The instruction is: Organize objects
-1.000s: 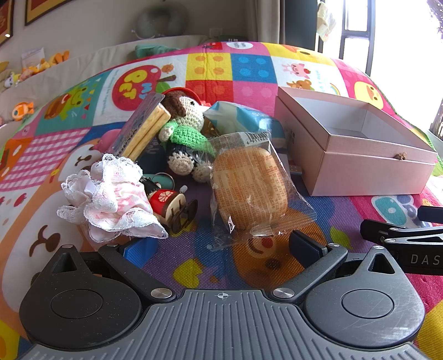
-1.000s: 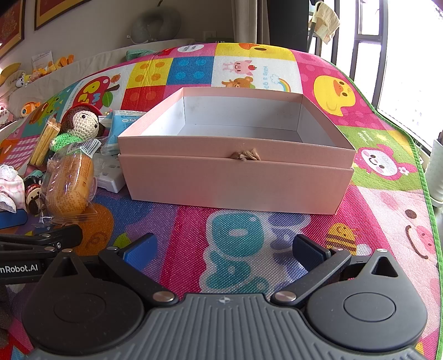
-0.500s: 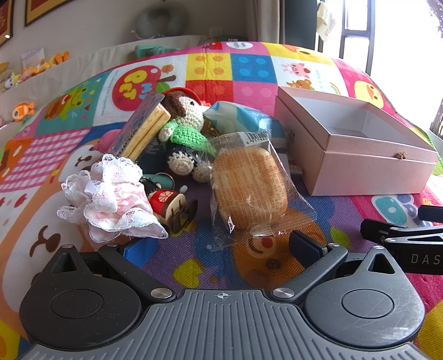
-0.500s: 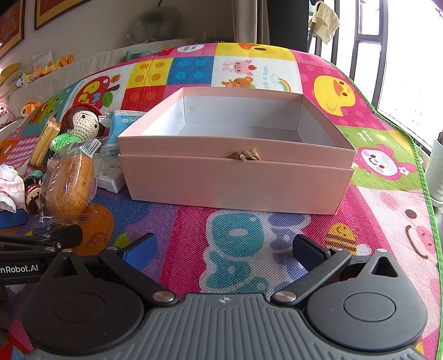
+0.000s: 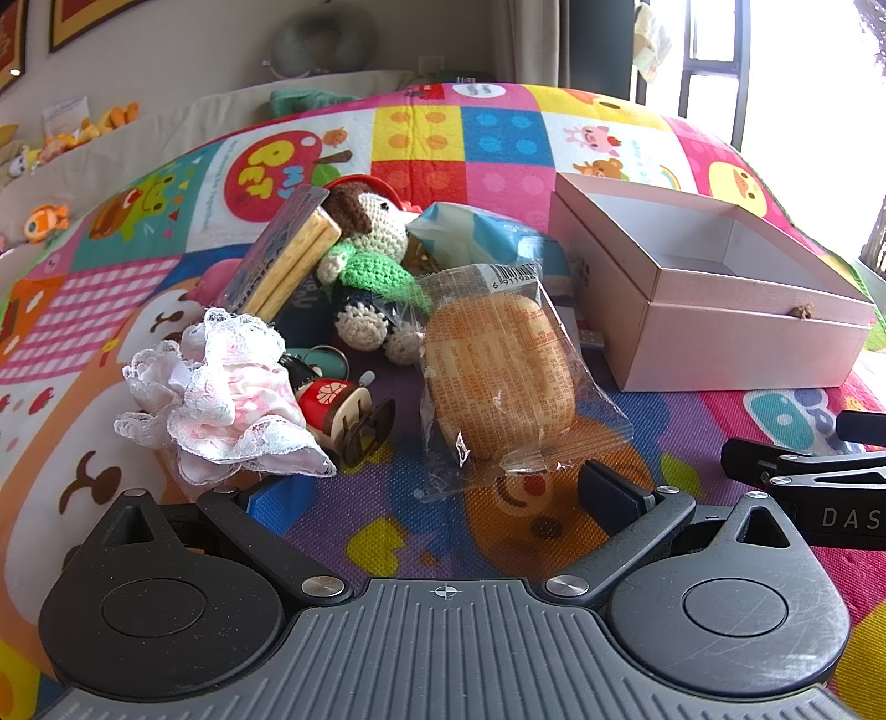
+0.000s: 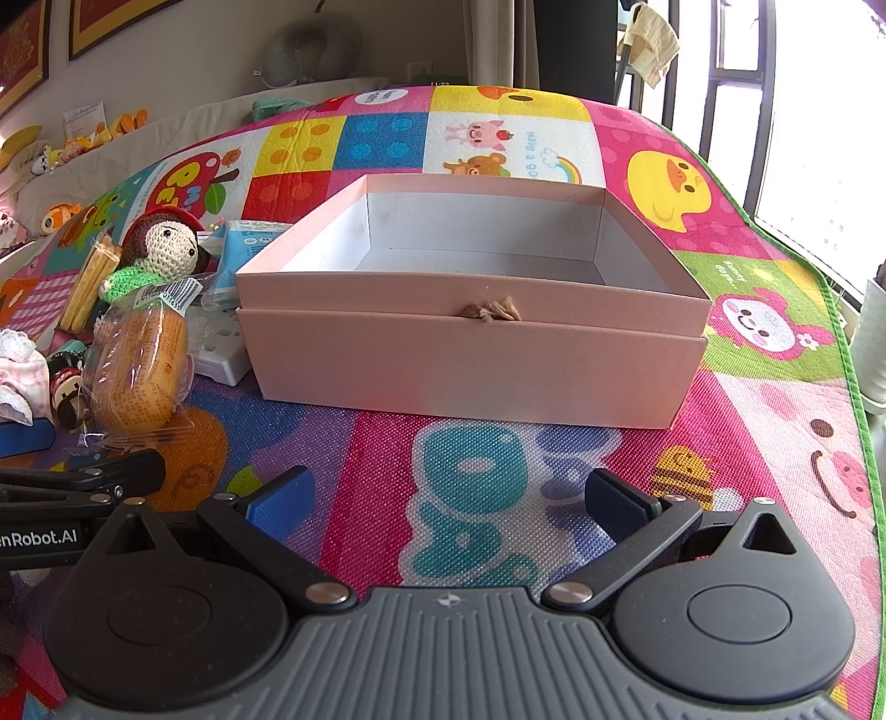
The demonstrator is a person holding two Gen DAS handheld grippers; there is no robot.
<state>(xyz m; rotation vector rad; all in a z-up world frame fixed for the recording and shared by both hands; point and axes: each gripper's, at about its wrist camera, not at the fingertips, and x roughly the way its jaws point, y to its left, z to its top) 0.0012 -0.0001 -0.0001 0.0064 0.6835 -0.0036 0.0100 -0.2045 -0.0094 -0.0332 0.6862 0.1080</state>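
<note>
Both tongs are spread wide and empty: the left tongs (image 5: 443, 487) face the heap, the right tongs (image 6: 446, 495) face the empty pink cardboard box (image 6: 470, 354). The clear-wrapped golden bread bun (image 5: 498, 382) lies at twelve o'clock, just ahead of the left tongs. Its slick crinkled wrapper could slip from a shallow pinch, and it leans on the crocheted green-scarfed doll (image 5: 376, 249), so lifting may topple neighbours onto the colourful play mat (image 5: 387, 531).

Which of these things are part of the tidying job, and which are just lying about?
Part of the job:
pink box, open
wrapped bun
crochet doll
lace cloth
wooden figure
blue packet

Just lying about:
neck pillow
plush toys
picture frames
play mat
</note>
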